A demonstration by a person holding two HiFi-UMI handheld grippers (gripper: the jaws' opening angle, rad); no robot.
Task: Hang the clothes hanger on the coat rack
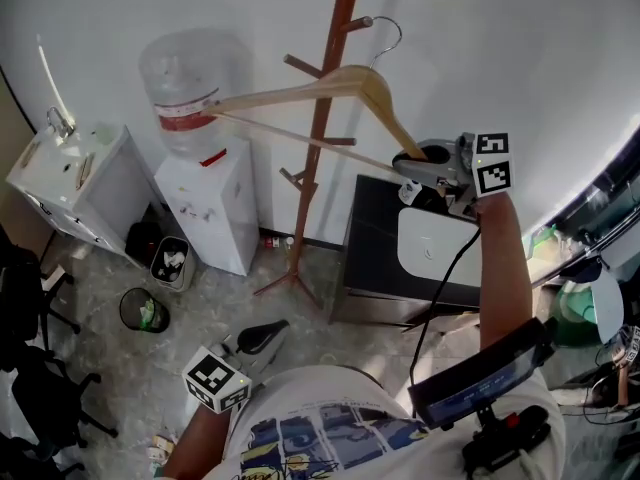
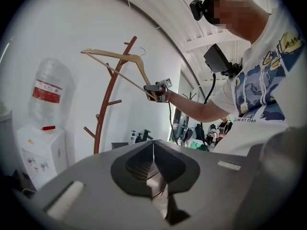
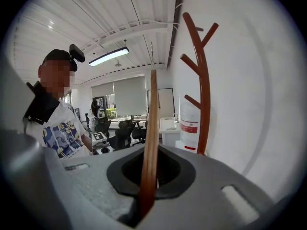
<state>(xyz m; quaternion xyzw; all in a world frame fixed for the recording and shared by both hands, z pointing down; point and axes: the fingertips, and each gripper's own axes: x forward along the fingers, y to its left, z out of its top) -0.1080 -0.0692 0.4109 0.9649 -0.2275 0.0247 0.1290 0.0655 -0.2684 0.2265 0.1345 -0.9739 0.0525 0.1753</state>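
The right gripper [image 1: 408, 164] is clenching one end of the wooden clothes hanger [image 1: 340, 80], holding it high across the coat rack [image 1: 300, 268], its hook [image 1: 386, 34] hovering just right of the pole [image 1: 322, 118], seemingly on no branch. Gripped so far from the hook, it is risking twisting, missing a branch or knocking the pole. The left gripper [image 1: 262, 340] is hanging low, clenched on nothing.

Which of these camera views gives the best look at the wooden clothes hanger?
The head view: the whole wooden clothes hanger, hook included, shows by the coat rack. The left gripper view shows it whole but small and far off. The right gripper view shows only an edge-on strip between the jaws.
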